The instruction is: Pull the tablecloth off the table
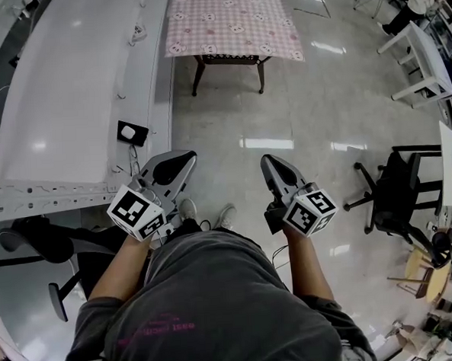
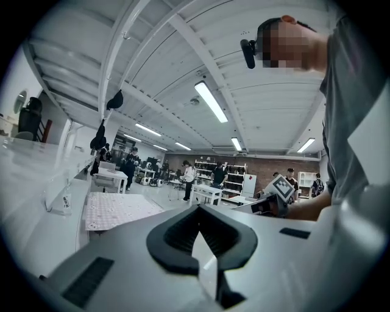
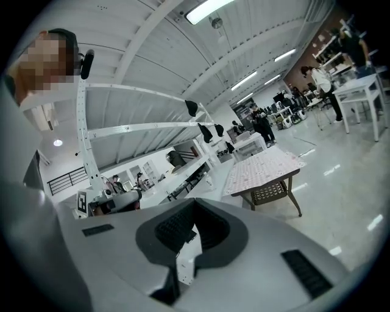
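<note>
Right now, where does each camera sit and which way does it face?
Head view: on the person's head, facing steeply down; shows torso, forearms, left gripper, right gripper, tablecloth ahead.
Left gripper view: rides the left gripper, facing forward and upward along shut jaws; right gripper and torso at right.
Right gripper view: rides the right gripper, facing forward; left gripper at left.
Shared: all three show the tablecloth, untouched.

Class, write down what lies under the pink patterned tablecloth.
Under the tablecloth, dark table legs and a woven shelf between them are visible. The tabletop itself is covered by the cloth and cannot be seen.
</note>
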